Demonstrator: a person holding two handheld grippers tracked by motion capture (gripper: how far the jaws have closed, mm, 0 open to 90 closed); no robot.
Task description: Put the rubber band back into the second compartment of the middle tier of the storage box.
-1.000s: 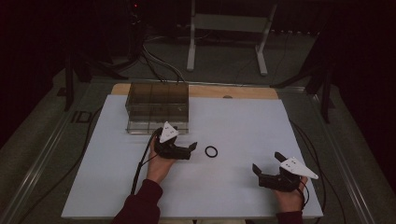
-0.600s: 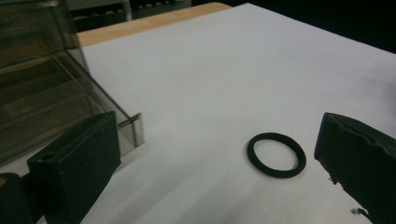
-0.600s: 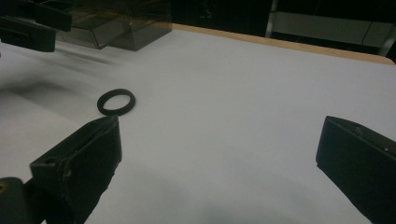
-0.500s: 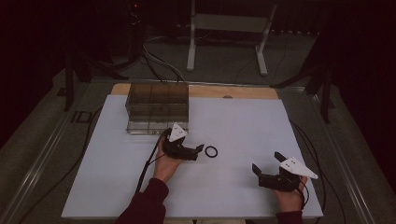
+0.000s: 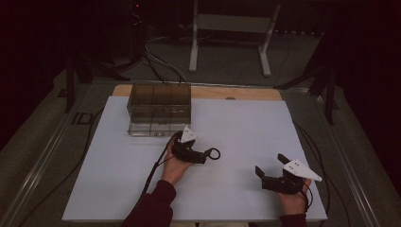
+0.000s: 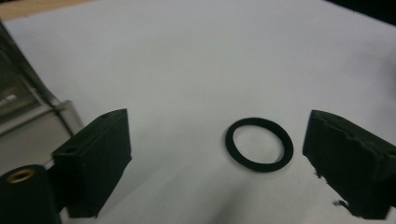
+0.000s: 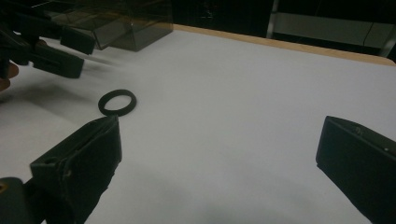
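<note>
left gripper view: black ring [image 6: 259, 144] lies free between spread jaws.

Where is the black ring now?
The black ring lies flat on the white table, near its middle in the high view, at the left gripper tips.

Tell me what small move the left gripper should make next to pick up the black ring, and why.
Probably ease the left gripper a bit further forward and down, then close. The black ring lies flat on the white table between its open jaws, nearer one jaw and untouched by either. The jaws have just been closing a little, with the ring between them but not gripped.
</note>
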